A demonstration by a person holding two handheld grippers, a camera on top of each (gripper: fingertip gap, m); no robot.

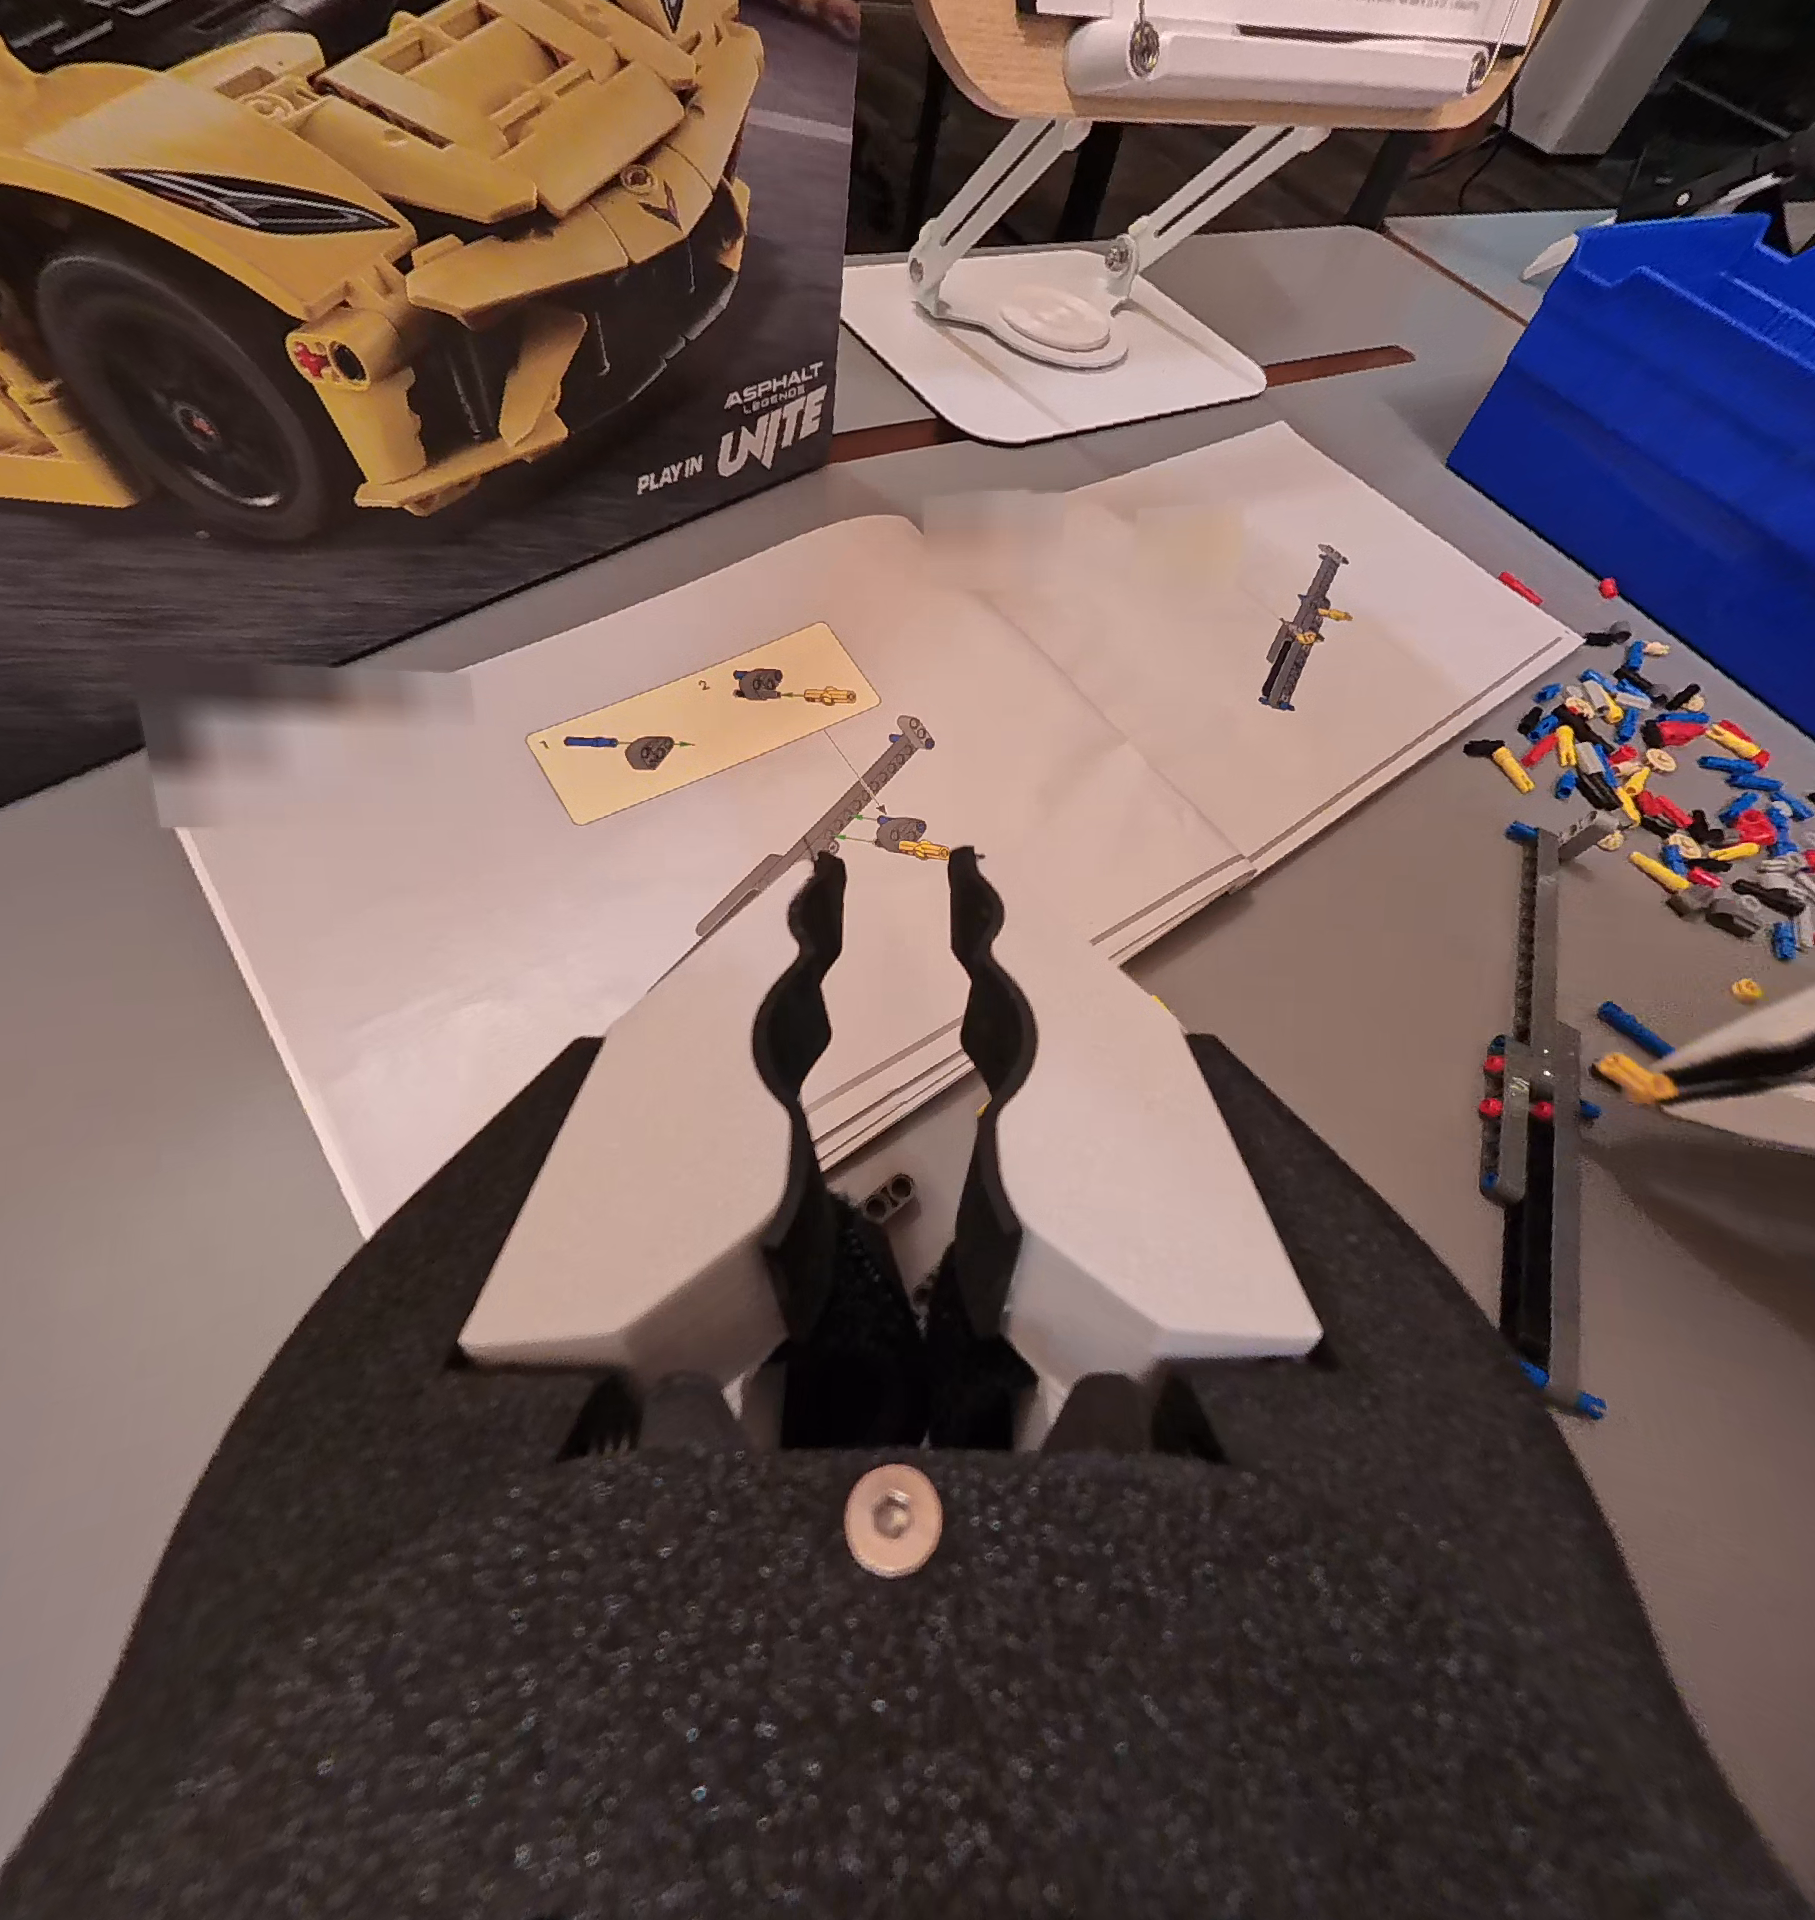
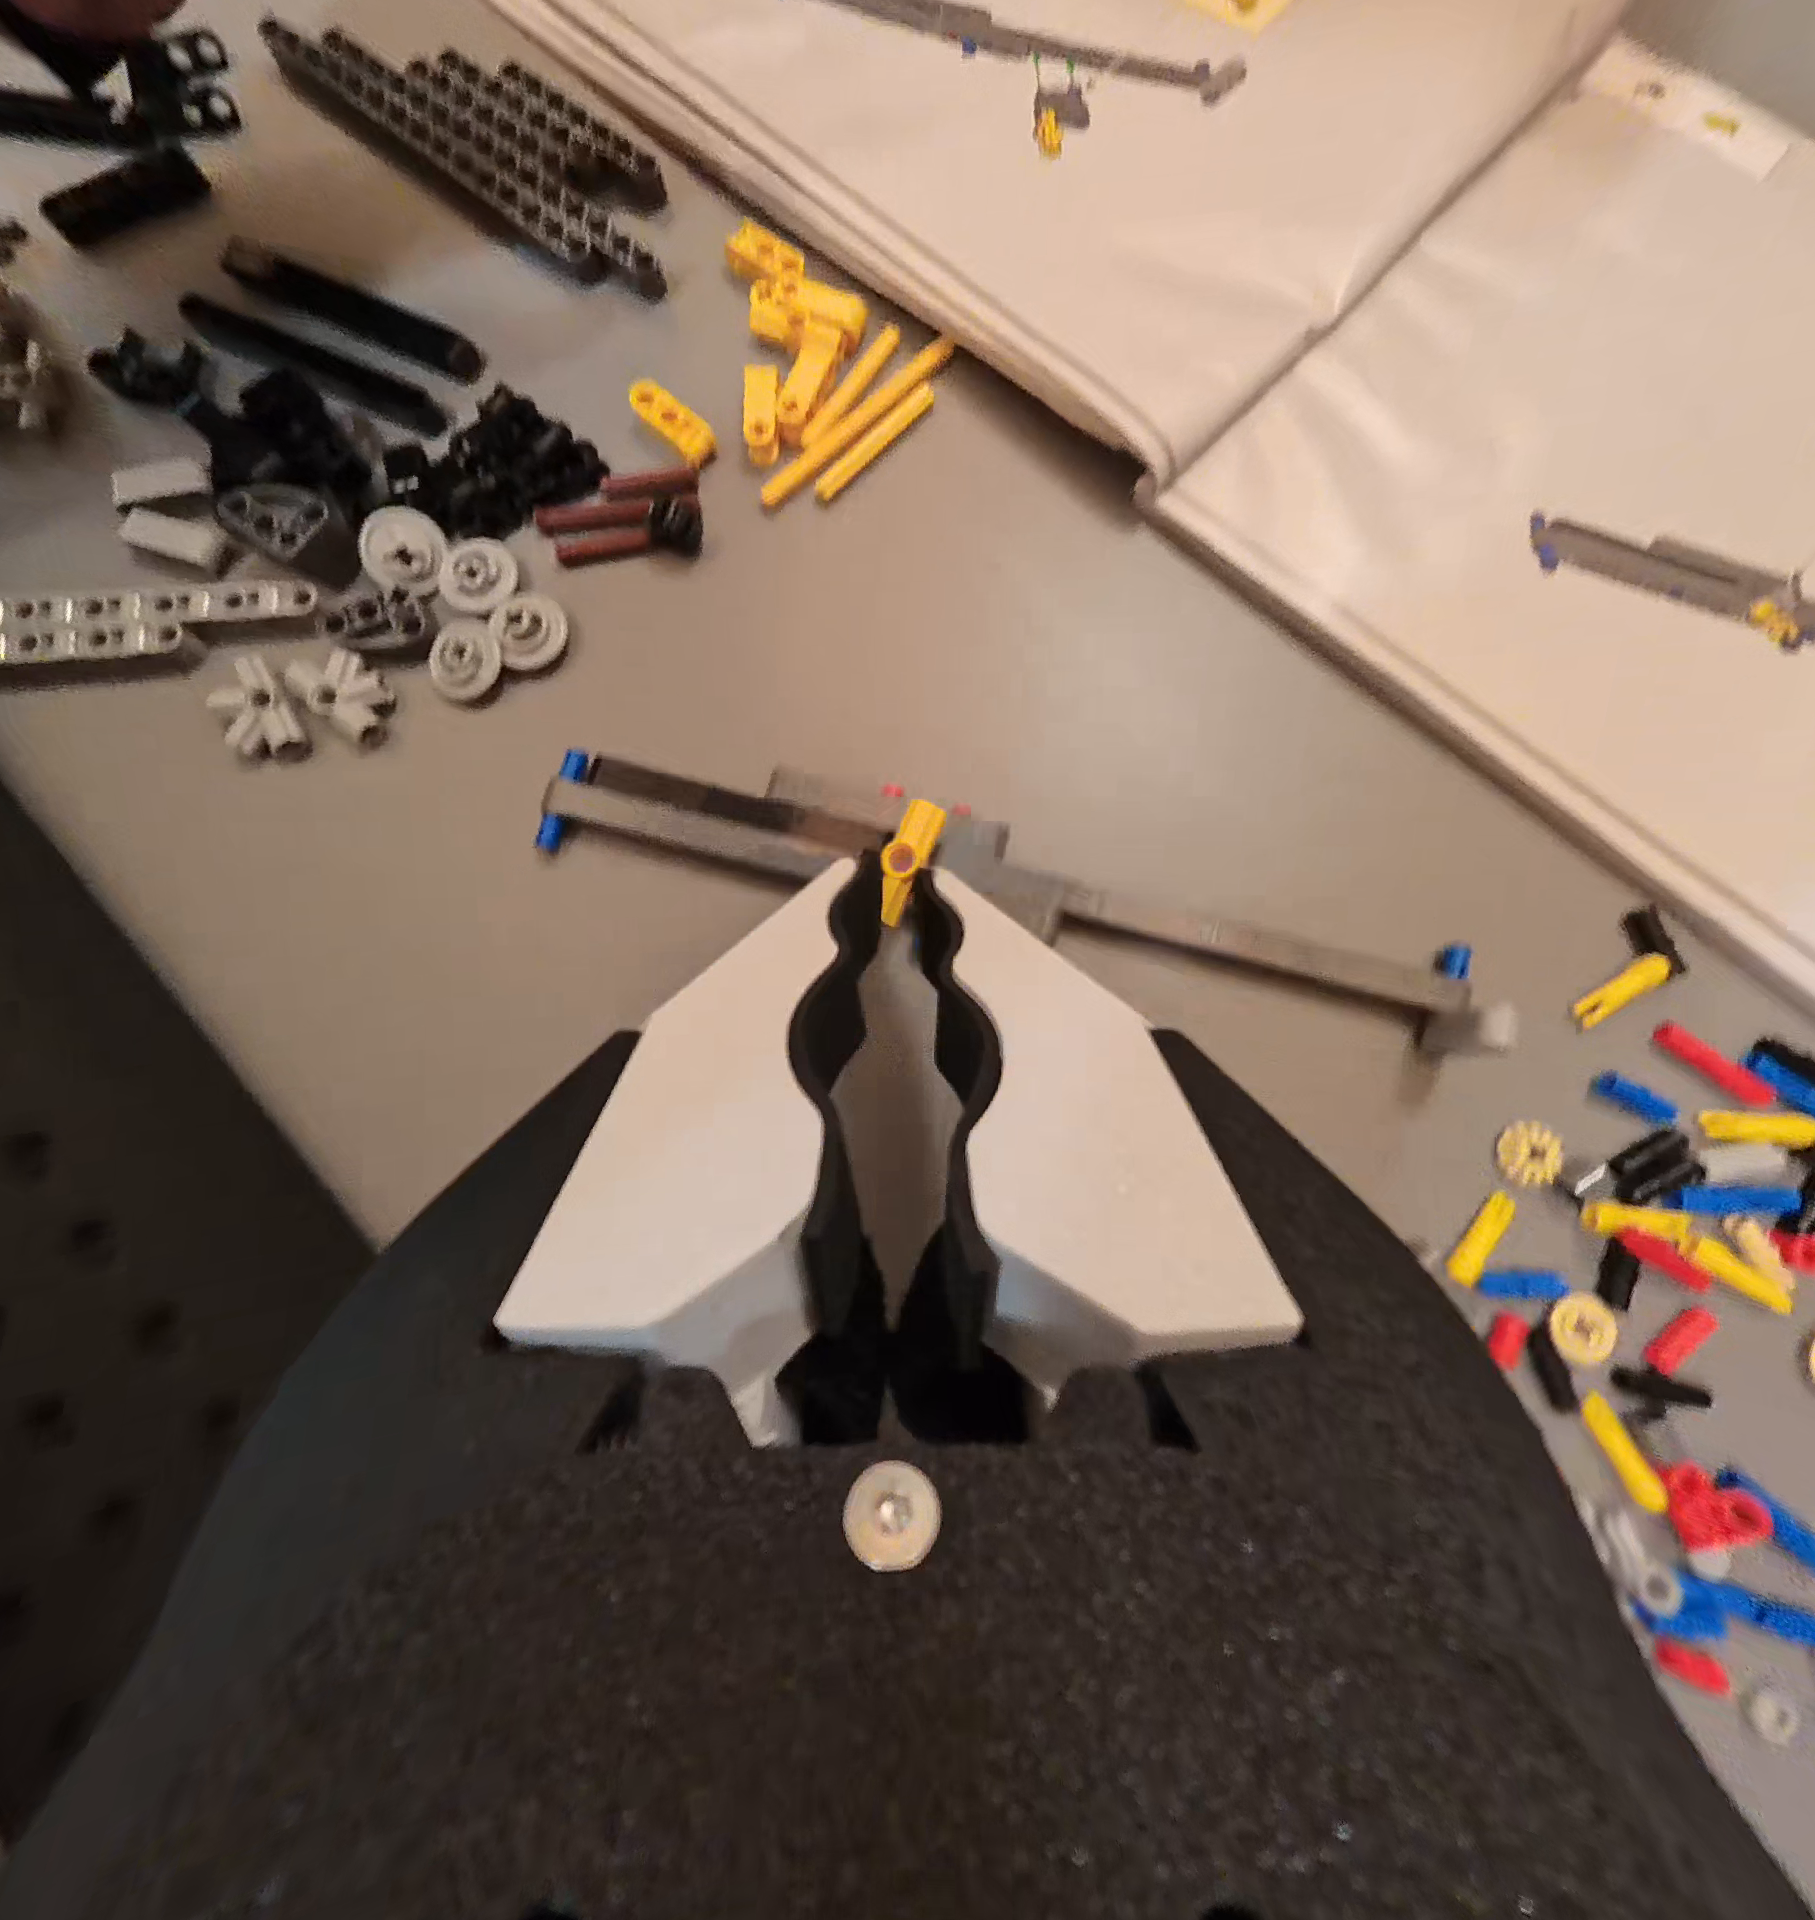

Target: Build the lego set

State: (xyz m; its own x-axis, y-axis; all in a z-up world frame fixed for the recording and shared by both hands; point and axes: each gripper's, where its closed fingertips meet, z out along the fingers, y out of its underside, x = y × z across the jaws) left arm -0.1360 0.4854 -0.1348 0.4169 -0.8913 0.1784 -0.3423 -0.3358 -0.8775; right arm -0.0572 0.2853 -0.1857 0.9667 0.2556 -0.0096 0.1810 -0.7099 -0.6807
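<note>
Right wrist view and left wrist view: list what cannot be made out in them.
- Right wrist view: whether the yellow pin is already seated in the grey beam assembly; the right gripper fingers cover the joint, and the picture is blurred.
- Left wrist view: the dark parts below the left gripper, screened by its fingers.
- Left wrist view: the blue bin, cut by the right edge.

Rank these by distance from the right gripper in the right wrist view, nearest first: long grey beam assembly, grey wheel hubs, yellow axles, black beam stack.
From the right gripper:
1. Long grey beam assembly, just past the fingertips.
2. Grey wheel hubs, ahead left.
3. Yellow axles, farther ahead.
4. Black beam stack, far upper left.
</note>
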